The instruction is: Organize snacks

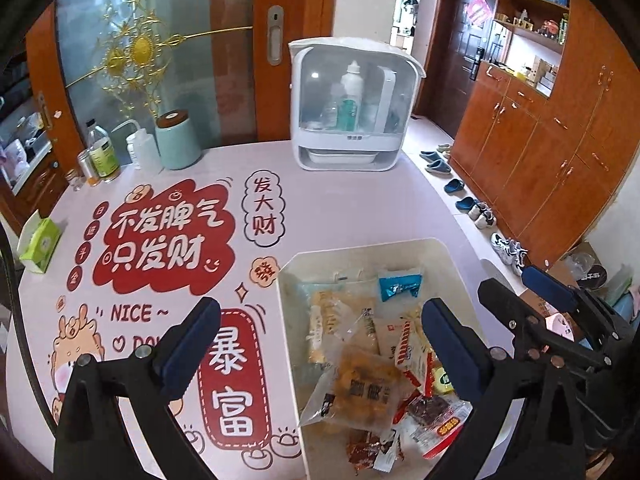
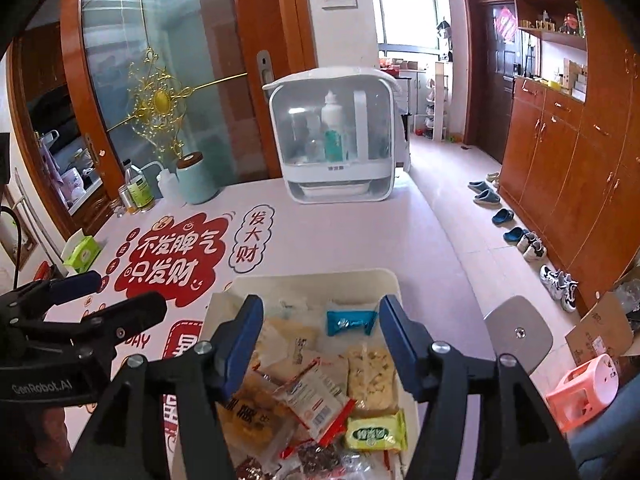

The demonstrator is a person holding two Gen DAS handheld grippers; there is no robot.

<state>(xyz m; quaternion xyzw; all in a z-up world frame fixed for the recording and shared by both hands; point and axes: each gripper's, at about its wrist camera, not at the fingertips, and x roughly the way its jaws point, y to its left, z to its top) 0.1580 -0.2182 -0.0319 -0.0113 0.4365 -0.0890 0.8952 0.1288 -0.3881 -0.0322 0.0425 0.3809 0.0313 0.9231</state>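
A white tray (image 2: 384, 280) sits at the near right part of the desk (image 1: 360, 200), heaped with wrapped snacks, and both grippers hang over it. The left gripper (image 1: 320, 320) has its jaws spread wide with nothing between them; one finger stands over the printed desk cover (image 1: 168, 240) at about 9 o'clock of the tray, the other over the tray's right half. The right gripper (image 2: 320, 320) is open to a middling width, also empty, pointing down at the middle of the heap. Inside the tray, a blue packet (image 2: 351, 322) lies alone toward 12 o'clock, a clear bag of pale pieces (image 2: 372, 376) lies at 3 o'clock, a green packet (image 2: 374, 434) sits just nearer than that bag, and an orange-brown packet (image 1: 366, 380) with a red-and-white packet (image 2: 316, 398) partly over it fills the centre and 6 o'clock side, overlapping one another. No snack lies loose on the desk, so the gathering looks done or close to it, and the step in hand seems to be choosing what to straighten or sort inside the tray. The next move probably calls for lowering one gripper onto a single packet, the blue one being the easiest since it lies apart, and closing on an edge without snagging the crinkly wrappers overlapping beside it. A white cabinet (image 1: 352, 112) stands well apart at 12 o'clock.
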